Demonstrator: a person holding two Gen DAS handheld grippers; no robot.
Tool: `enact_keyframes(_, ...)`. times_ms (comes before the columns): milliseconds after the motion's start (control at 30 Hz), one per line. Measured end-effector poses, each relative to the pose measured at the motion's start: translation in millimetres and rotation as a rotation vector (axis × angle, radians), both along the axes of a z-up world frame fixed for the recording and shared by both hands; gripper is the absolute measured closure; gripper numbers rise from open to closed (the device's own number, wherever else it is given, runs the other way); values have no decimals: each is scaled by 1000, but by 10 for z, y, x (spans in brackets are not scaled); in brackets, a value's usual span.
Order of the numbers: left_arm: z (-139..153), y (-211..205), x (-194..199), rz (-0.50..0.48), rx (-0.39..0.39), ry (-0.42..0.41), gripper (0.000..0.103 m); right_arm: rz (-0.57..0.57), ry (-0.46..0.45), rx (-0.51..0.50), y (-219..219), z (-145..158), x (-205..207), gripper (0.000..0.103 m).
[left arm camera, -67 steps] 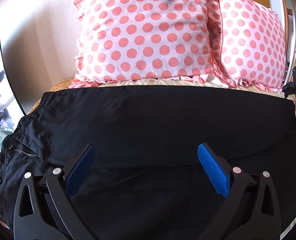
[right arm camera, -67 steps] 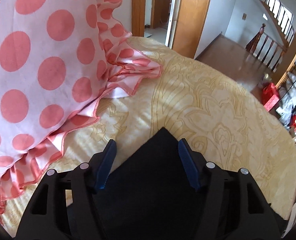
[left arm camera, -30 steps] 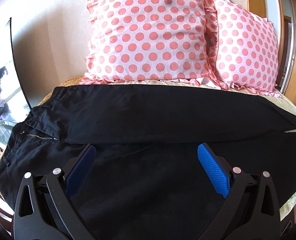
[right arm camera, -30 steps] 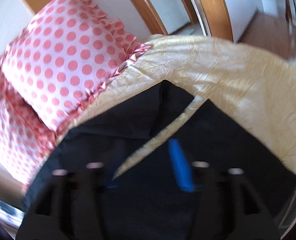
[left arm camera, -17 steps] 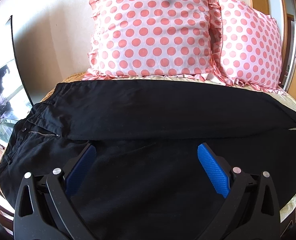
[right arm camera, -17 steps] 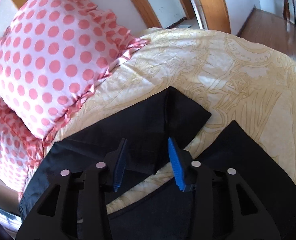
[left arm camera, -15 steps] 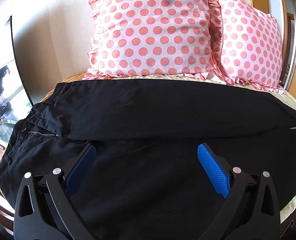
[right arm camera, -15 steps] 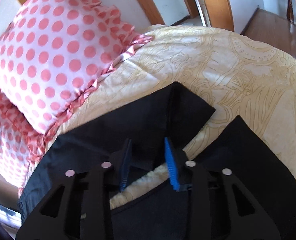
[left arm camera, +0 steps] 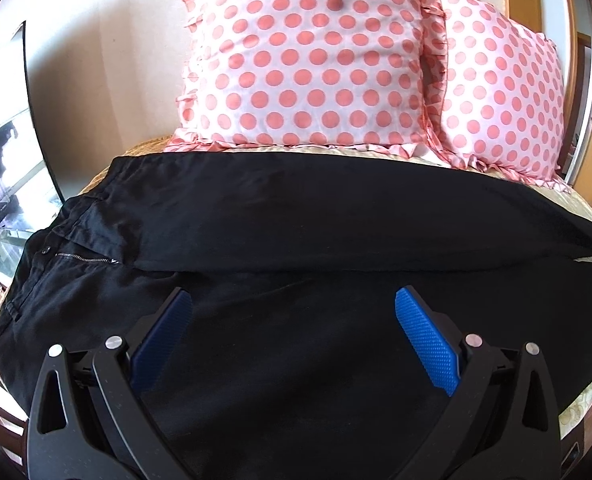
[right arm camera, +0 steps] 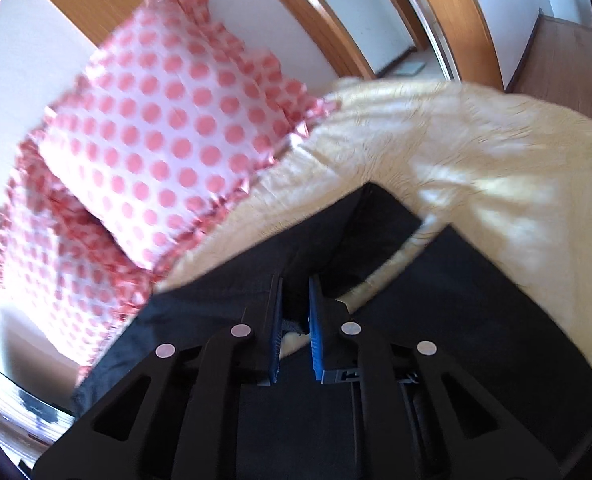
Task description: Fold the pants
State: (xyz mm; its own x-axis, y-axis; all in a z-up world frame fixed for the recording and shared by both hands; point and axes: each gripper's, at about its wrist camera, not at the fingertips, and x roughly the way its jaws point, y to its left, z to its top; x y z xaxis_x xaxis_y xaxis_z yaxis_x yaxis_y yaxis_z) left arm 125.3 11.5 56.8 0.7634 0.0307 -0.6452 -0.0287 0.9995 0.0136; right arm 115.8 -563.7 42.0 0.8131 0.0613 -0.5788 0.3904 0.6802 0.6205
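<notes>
Black pants (left arm camera: 296, 220) lie spread across the bed, waistband and zipper at the left, legs running to the right. My left gripper (left arm camera: 293, 300) is open and empty above the near leg. In the right wrist view the two leg ends (right arm camera: 376, 232) lie on the cream bedspread. My right gripper (right arm camera: 296, 284) is shut on the edge of the far leg near its hem, with black cloth pinched between the blue pads (right arm camera: 316, 320).
Two pink polka-dot pillows (left arm camera: 308, 56) stand against the wall behind the pants. The cream patterned bedspread (right arm camera: 476, 152) extends past the leg ends. A wooden door frame (right arm camera: 448, 12) and open doorway lie beyond the bed. A glass shelf (left arm camera: 3, 220) is at the left.
My right gripper has narrowed from open to shut on the far leg's edge and the view has swung and tilted. My left gripper has stayed open over the near leg.
</notes>
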Motion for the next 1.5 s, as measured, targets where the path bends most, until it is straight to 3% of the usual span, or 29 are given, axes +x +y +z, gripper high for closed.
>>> enact_keyframes(100, -7, 41, -16, 9, -5, -1, 2, -26, -42, 2, 8, 42, -462, 91)
enact_keyframes(233, -22, 37, -13, 14, -3, 1, 2, -60, 58, 12, 108, -228, -915, 91)
enact_keyframes(400, -25, -27, -18, -3, 1, 6, 2, -50, 125, 19, 194, -373, -930, 89)
enact_keyframes(533, -9, -70, -90, -11, 25, -18, 2, -91, 135, 64, 147, -328, -970, 69)
enact_keyframes(600, -6, -81, -110, -12, 44, -29, 2, -104, 141, 70, 123, -326, -1027, 68)
enact_keyframes(933, -5, -70, -124, -30, 30, -30, 2, -109, 64, 369, 220, -498, -1232, 68)
enact_keyframes(1133, -26, -86, -119, -38, 21, -20, 2, -132, -5, 457, 289, -606, -1077, 68)
enact_keyframes(1333, -5, -75, -147, -29, 36, -27, 2, -126, 16, 348, 406, -505, -974, 68)
enact_keyframes(1500, 15, -52, -130, -15, 34, -30, 2, -110, 70, 181, 559, -373, -852, 68)
